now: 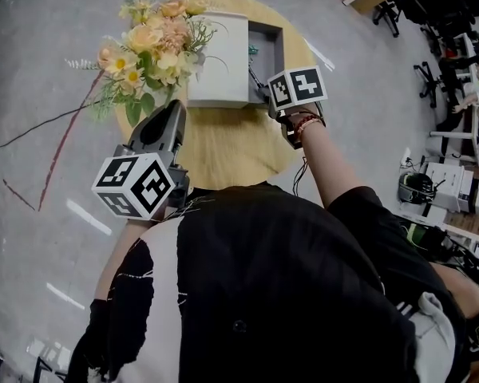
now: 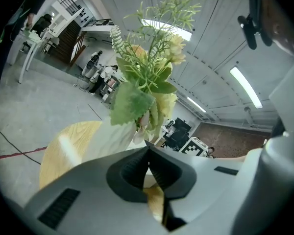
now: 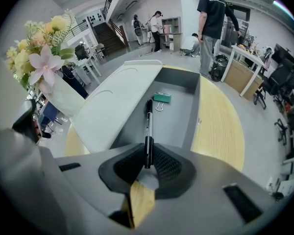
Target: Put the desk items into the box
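The right gripper is squeezing one black pen between its jaws. The pen is pointing into the one grey box. One green clip is lying inside the box, just past the pen's far end. One white lid is covering the left part of the box. The left gripper is holding nothing, and its jaws are pressing together. It is hanging beside one bunch of flowers in one white vase on the round wooden table.

left gripper jaws together, nothing between; right arm extended forward, right gripper jaws pinching a pen.
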